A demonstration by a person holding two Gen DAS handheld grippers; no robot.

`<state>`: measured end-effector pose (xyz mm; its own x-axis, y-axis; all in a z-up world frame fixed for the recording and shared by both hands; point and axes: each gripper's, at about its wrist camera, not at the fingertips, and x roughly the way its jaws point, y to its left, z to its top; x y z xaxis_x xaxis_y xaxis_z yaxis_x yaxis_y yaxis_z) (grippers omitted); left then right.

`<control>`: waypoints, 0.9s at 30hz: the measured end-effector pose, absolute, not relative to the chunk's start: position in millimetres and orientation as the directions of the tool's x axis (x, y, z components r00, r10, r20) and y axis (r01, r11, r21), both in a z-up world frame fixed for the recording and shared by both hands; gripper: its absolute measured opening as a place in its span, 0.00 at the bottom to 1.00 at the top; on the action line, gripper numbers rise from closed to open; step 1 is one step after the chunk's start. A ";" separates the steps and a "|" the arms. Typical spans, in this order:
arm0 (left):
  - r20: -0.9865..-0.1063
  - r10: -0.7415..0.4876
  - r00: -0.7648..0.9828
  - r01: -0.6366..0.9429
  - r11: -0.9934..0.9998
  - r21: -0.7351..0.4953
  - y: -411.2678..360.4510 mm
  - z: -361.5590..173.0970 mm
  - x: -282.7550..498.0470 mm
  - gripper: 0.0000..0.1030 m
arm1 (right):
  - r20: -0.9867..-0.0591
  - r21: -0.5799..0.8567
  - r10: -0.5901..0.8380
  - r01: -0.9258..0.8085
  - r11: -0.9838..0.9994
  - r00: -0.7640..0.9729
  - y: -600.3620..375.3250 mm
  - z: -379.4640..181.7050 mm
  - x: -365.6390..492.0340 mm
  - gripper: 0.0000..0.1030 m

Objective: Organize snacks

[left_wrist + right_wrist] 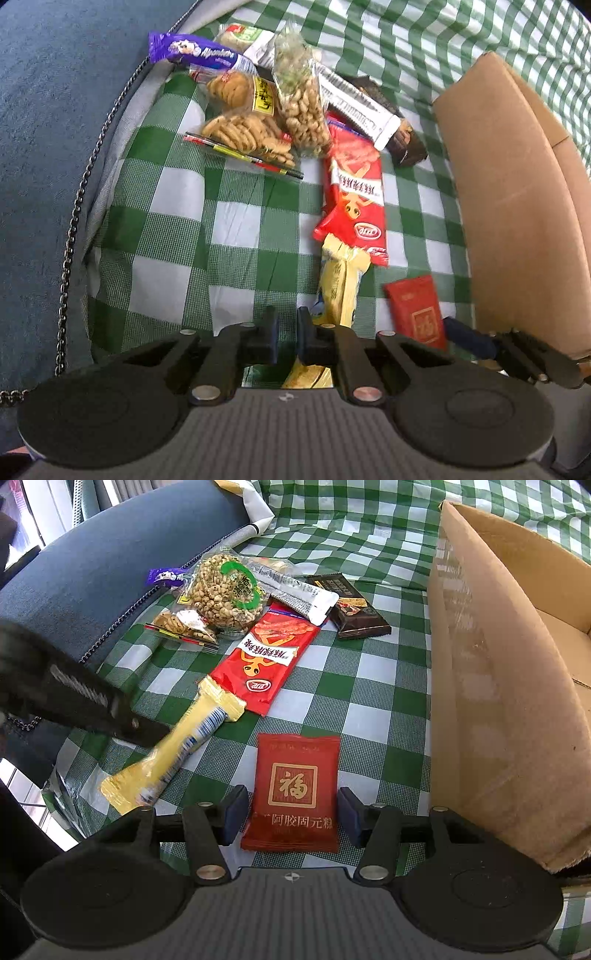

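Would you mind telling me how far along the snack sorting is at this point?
Nothing looks packed: what shows of the cardboard box is empty. In hand: the left gripper is shut beside the yellow stick pack; whether it grips is unclear. The right gripper is open around the red square packet. The pile by the peanut bag remains.

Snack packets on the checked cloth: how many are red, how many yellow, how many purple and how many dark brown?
Red: 2, the long red packet and the square red packet
Yellow: 1, the yellow packet
Purple: 1, the purple packet
Dark brown: 1, the dark brown packet
Total: 5
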<state>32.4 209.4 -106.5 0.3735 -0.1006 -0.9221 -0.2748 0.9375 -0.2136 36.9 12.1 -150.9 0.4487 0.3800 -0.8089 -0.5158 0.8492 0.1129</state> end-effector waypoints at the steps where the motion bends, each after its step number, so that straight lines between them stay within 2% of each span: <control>1: -0.909 -0.120 0.400 -0.283 0.927 -0.247 213.5 -102.5 31.1 0.10 | -0.809 0.113 0.380 -0.516 0.849 0.449 12.2 -151.1 36.9 0.54; 5: -0.865 -0.175 0.470 -0.294 0.893 -0.341 222.9 -90.6 25.8 0.14 | -0.809 0.112 0.380 -0.517 0.849 0.449 12.9 -151.6 36.8 0.54; 11: -0.866 -0.225 0.447 -0.252 0.897 -0.363 212.6 -97.3 29.2 0.14 | -0.810 0.111 0.380 -0.520 0.847 0.447 12.5 -152.0 37.7 0.55; 16: -0.863 -0.229 0.450 -0.244 0.898 -0.366 210.4 -98.5 29.3 0.14 | -0.810 0.109 0.380 -0.522 0.846 0.447 13.0 -152.1 37.4 0.55; 18: -0.864 -0.233 0.447 -0.245 0.897 -0.368 211.0 -98.8 28.8 0.17 | -0.809 0.108 0.381 -0.524 0.845 0.447 13.0 -152.2 37.3 0.55; 27: -0.897 -0.194 0.397 -0.211 0.932 -0.295 201.0 -111.3 33.3 0.18 | -0.811 0.098 0.375 -0.529 0.843 0.448 14.5 -152.3 36.3 0.56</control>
